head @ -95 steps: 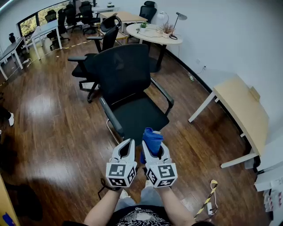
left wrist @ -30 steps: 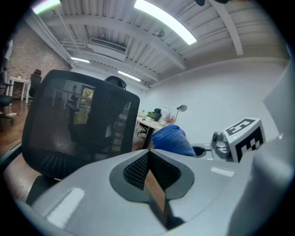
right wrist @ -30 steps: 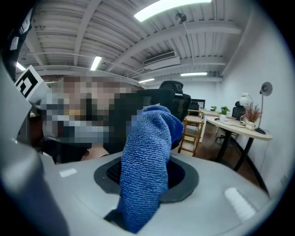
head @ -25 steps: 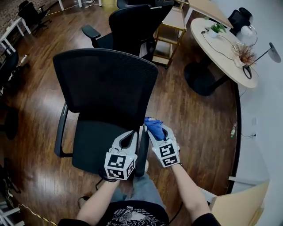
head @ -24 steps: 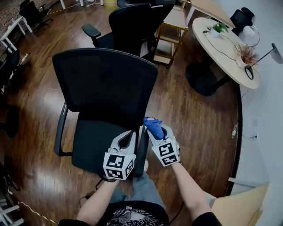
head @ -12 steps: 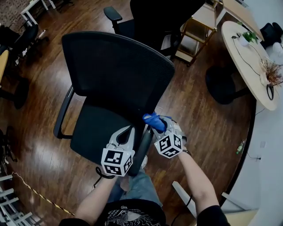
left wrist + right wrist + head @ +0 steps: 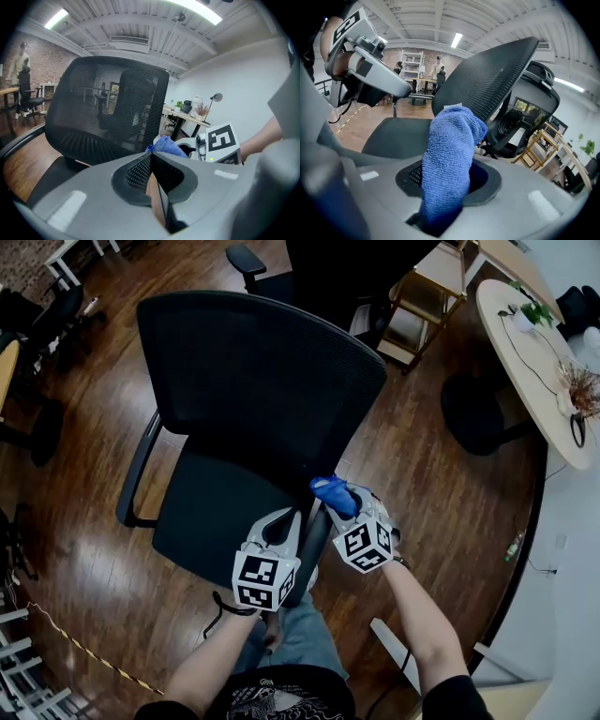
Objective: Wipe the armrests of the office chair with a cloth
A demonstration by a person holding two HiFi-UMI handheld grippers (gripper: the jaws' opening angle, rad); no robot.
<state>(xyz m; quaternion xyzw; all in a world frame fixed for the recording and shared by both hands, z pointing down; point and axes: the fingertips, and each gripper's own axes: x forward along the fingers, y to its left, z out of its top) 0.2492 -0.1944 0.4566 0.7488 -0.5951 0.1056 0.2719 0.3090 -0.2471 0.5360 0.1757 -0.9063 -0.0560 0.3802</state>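
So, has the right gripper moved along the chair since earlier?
Yes: the right gripper went from the front of the seat to beside the armrest, cloth near the backrest.

Blue cloth above the black office chair's near armrest.

The cloth is fuzzy microfibre, bunched into an upright wad and pinched between the right gripper's jaws, with its free end poking past them. It sits at about 5 o'clock of the dark seat, at the armrest's far end; contact cannot be told. The mesh backrest stands upright toward 12 o'clock. The other armrest, a thin black bar, runs along the seat's edge at 9 o'clock.
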